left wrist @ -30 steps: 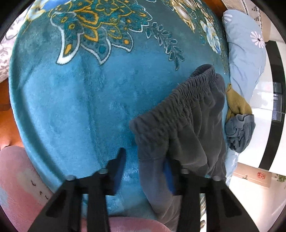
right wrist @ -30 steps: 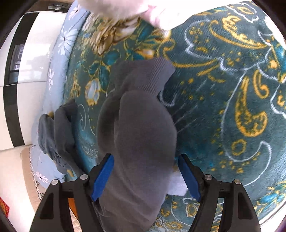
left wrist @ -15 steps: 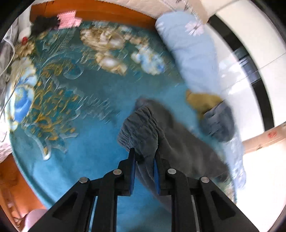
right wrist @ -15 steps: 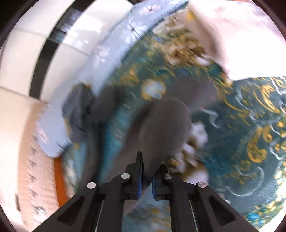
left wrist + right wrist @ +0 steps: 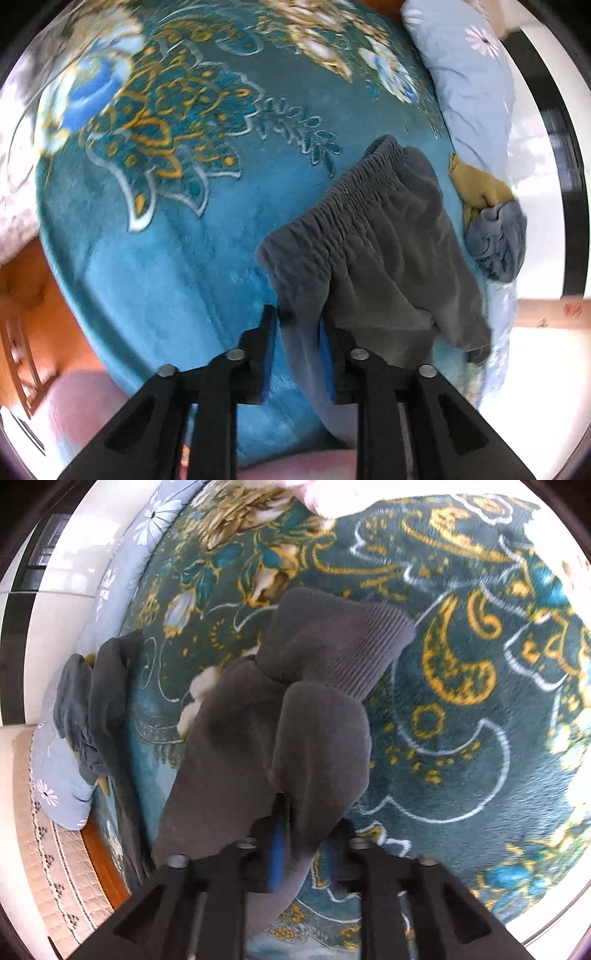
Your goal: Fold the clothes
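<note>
The landmark is the plush teal blanket with gold and white floral patterns (image 5: 155,236), which covers the bed in both wrist views.

In the left wrist view, the left gripper (image 5: 299,332) sits at the blanket's near edge, black fingers with blue pads. Its jaws are opening, set fairly narrow, and a fold of the dark grey soft trousers with a gathered elastic waistband (image 5: 373,236) hangs between the pads; whether the pads press the cloth cannot be told for sure, though it lies against both. The trousers spread on the right part of the blanket, waistband running diagonally toward the blanket's middle. Right of them, at the blanket's right edge, an olive-yellow crumpled garment (image 5: 476,188) touches a blue-grey bunched garment (image 5: 498,240). Beyond that edge lies a pale blue pillow with white daisy print (image 5: 469,85).

In the right wrist view, the pillow borders the blanket's left edge, with the bunched garment beside it. Toward the blanket's middle, the trousers' leg end with its ribbed cuff (image 5: 343,642) lies doubled over. At the blanket's near edge the right gripper (image 5: 306,845) is opening, medium-wide, with grey cloth draped between and over its fingers.
</note>
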`<state>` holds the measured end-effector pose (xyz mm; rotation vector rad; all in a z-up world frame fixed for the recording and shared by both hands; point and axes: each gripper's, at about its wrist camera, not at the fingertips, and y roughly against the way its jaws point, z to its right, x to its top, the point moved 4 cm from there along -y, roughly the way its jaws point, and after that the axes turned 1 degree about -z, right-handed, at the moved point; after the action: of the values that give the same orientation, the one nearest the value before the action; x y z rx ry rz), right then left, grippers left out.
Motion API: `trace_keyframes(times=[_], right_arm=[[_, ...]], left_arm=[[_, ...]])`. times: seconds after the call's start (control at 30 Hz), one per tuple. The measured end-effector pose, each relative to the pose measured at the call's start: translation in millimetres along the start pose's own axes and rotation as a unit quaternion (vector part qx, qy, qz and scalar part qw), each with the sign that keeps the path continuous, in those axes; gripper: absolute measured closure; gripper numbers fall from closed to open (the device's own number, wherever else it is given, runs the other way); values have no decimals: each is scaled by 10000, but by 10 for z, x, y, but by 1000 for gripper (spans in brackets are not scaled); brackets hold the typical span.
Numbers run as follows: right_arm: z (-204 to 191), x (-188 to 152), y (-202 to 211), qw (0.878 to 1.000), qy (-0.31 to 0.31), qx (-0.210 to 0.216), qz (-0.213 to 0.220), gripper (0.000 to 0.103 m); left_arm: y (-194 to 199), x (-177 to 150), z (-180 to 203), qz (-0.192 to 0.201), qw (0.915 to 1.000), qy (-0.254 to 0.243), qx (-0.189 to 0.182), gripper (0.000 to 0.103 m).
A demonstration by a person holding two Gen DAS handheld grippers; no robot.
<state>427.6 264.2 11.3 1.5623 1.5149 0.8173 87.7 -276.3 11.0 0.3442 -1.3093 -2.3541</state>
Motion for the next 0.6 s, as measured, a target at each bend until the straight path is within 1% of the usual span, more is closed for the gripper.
trace_keyframes(times=[0.03,0.07,0.1,0.13,0.17,0.23,0.27,0.3,0.4,0.5,0.53,0.6], right_arm=[[13,15,67,10000,9,-4,27,45],[28,38,152,10000,23,-1,83,42],[49,77,267,9998,41,-15,189,42],[75,121,382,9994,37,-101,320,42],[98,164,490,9986,15,-231,470,42],[62,261,705,9959,17,-347,837,42],[-6,316,804,9942,42,-314,1024,42],[-132,364,855,9934,96,-189,1129,42],[-552,458,800,9933,285,214,1097,40],[-1098,526,463,9930,351,918,653,38],[-1272,535,319,9920,318,1112,511,38],[-1542,535,59,9898,161,1380,317,37]], left_arm=[[51,-8,-28,-29,9998,161,-86,65],[136,-8,-80,-9,9993,311,-213,62],[221,-9,-133,12,9984,462,-339,58],[296,-13,-168,41,9973,587,-432,56],[350,-17,-155,111,9972,614,-419,56],[511,67,-155,323,9971,558,-398,56],[567,105,-127,405,9971,503,-392,56],[613,153,-73,469,9973,417,-392,55],[602,324,151,522,9978,103,-393,54],[418,465,466,355,9984,-327,-310,53],[375,508,506,291,9984,-408,-278,53],[209,550,666,123,9980,-587,-207,53]])
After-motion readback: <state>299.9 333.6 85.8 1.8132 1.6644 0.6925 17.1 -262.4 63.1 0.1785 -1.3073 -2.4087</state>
